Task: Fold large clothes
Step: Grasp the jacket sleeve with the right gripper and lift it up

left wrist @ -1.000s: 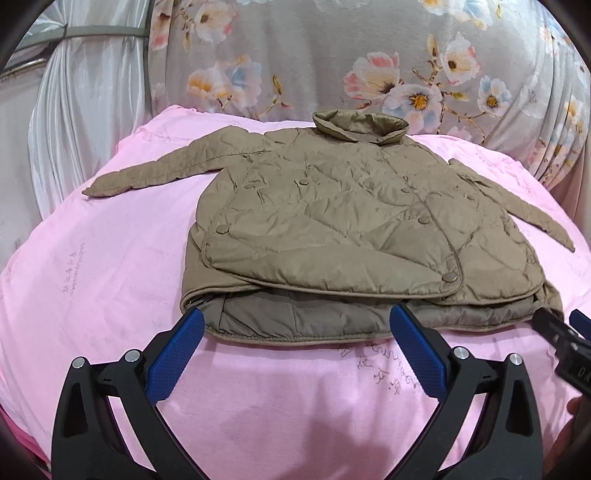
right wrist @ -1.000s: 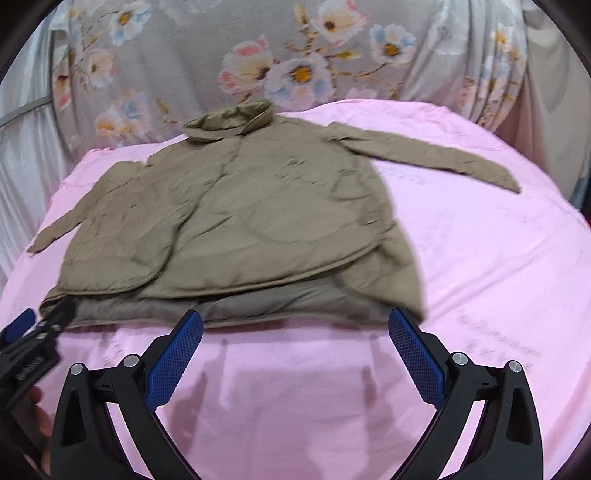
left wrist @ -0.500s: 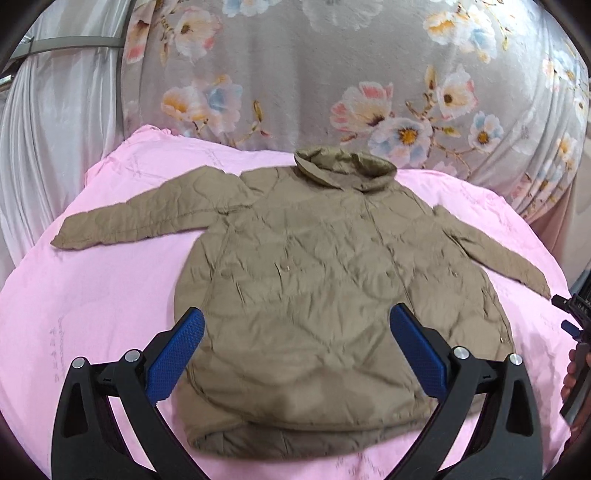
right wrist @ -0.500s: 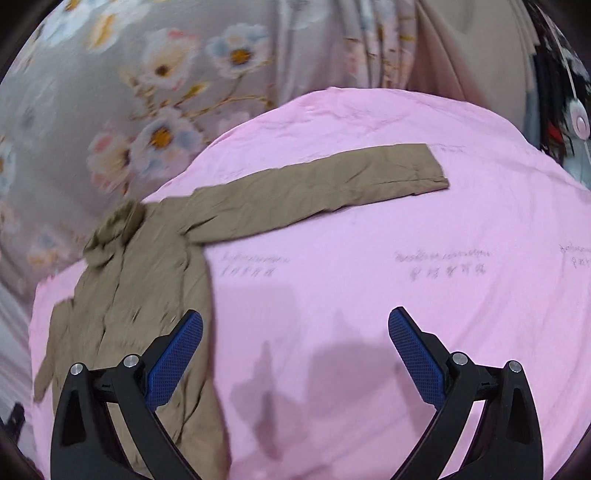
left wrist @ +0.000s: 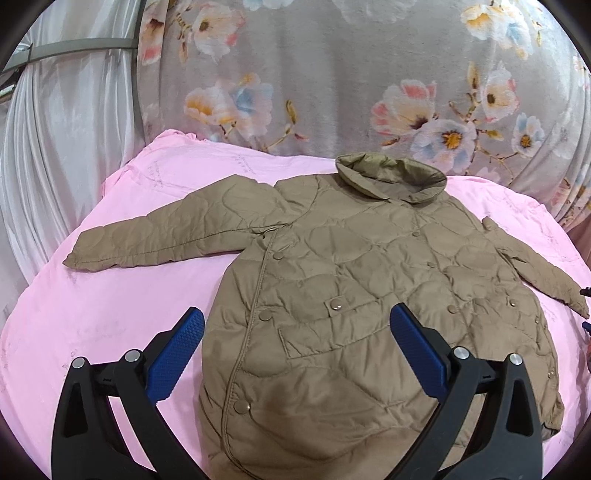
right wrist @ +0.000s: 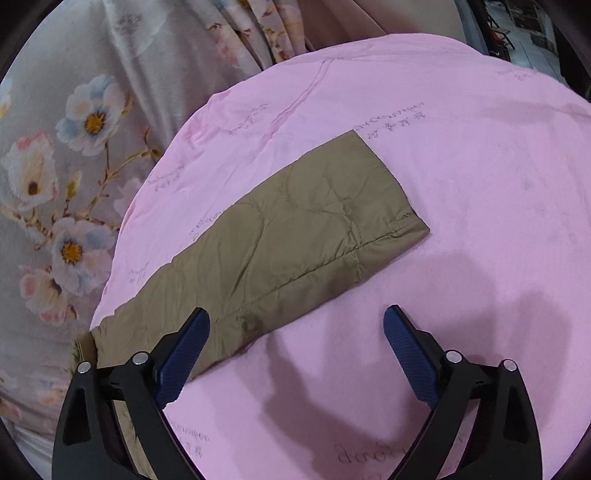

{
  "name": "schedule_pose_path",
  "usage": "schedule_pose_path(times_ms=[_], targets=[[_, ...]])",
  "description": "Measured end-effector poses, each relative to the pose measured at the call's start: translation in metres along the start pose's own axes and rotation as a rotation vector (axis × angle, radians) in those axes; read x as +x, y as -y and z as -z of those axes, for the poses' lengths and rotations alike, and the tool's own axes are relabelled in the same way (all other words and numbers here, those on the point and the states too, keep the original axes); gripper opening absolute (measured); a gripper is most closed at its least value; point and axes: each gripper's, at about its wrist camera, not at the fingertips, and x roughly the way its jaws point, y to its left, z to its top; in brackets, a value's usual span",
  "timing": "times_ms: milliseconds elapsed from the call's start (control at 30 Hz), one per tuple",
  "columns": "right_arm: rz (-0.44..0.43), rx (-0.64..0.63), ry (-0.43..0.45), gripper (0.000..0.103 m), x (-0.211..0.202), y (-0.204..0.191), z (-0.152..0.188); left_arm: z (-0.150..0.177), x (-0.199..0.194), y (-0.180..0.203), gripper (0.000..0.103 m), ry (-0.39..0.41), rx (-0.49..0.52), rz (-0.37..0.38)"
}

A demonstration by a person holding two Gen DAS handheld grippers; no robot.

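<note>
A tan quilted jacket (left wrist: 351, 288) lies flat, front up and snapped shut, on the pink sheet (left wrist: 110, 302), collar toward the far side. Its two sleeves stretch out to either side. My left gripper (left wrist: 295, 332) hovers open over the jacket's lower front, with nothing between its blue pads. In the right wrist view only the jacket's right sleeve (right wrist: 295, 236) shows, cuff pointing right. My right gripper (right wrist: 295, 332) hangs above that sleeve's near edge; its jaws are wide and closing, with no cloth pinched between them.
A grey floral blanket (left wrist: 332, 81) rises behind the pink sheet. White curtain folds (left wrist: 55, 147) hang at the left. The right gripper's tip (left wrist: 585, 293) shows at the right edge of the left wrist view. Dark clutter (right wrist: 517, 26) lies beyond the sheet's far right.
The jacket's folded-up hem now lies flat. My left gripper moved forward over the jacket. My right gripper swung right and rolled, from the hem to the right sleeve.
</note>
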Motion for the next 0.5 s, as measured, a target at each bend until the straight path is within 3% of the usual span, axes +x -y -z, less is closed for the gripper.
schedule_pose_path(times_ms=[100, 167, 233, 367, 500], targets=[[-0.004, 0.038, 0.038, 0.065, 0.005, 0.003, -0.011, 0.002, 0.009, -0.005, 0.098, -0.016, -0.007, -0.014], [-0.014, 0.053, 0.036, 0.031, 0.01, 0.0, -0.018, 0.003, 0.013, -0.008, 0.098, -0.024, -0.01, -0.026], [-0.046, 0.07, 0.042, 0.019, 0.011, -0.009, -0.023, 0.004, 0.016, -0.011, 0.098, -0.028, -0.013, -0.035], [-0.078, -0.057, 0.13, 0.01, -0.01, -0.064, -0.021, 0.004, 0.023, -0.019, 0.098, -0.036, -0.022, -0.059], [-0.204, -0.256, 0.187, 0.01, -0.039, -0.152, 0.006, 0.003, 0.027, -0.028, 0.098, -0.045, -0.041, -0.072]])
